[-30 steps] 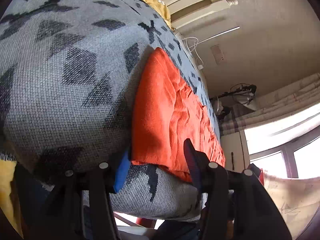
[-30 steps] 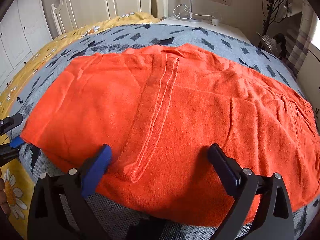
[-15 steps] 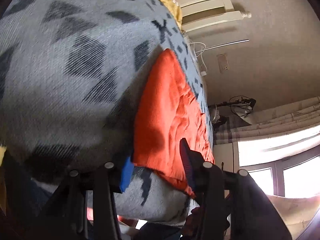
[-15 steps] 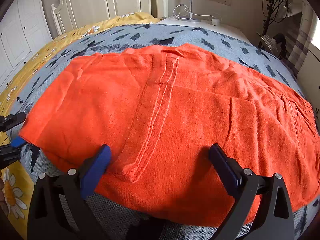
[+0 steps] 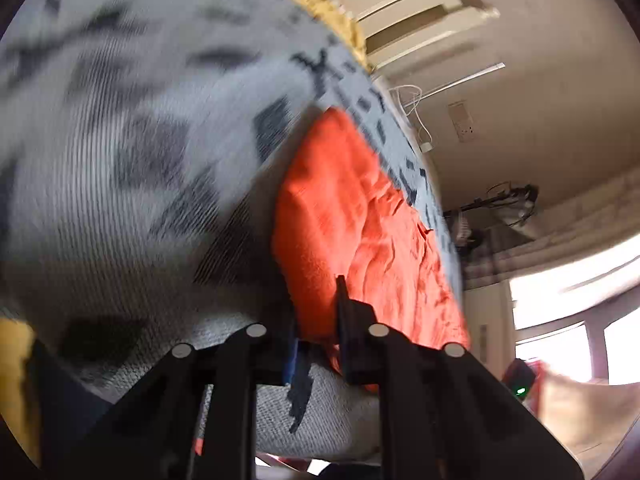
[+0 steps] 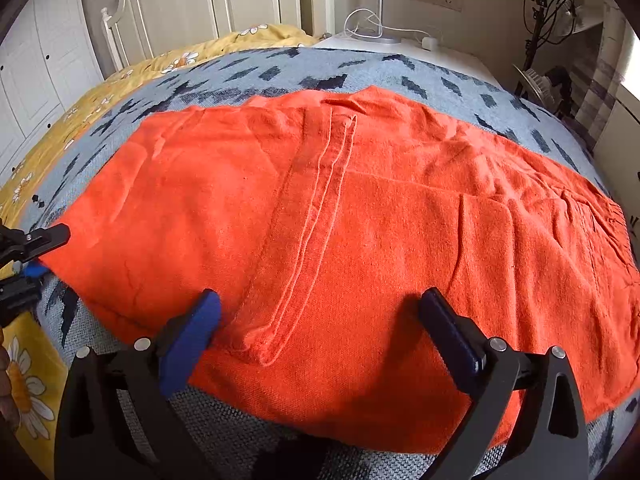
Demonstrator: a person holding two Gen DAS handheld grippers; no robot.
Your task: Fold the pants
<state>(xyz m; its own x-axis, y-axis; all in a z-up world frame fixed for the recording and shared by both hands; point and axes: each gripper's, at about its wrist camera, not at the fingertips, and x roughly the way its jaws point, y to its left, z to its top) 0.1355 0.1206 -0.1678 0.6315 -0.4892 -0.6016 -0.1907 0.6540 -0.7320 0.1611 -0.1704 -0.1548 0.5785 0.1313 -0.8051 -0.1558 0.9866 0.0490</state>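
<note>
On the bed's grey patterned blanket [image 6: 256, 76], the left gripper [image 5: 316, 320], wide open a second ago, is closing its jaws, apparently pinching the left corner of the flat orange fabric pants [image 6: 340, 220], readying a fold, while the right gripper [image 6: 320, 320] hovers open over the near edge.

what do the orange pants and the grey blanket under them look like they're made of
Pants: probably a soft woven cotton, matte, slightly fuzzy, with fine creases and stitched seams; the exact fibre is unclear.
Blanket: looks like a chunky knit, likely wool or acrylic, matte, with visible ribbed loops and a dark pattern worked into the grey.
</note>
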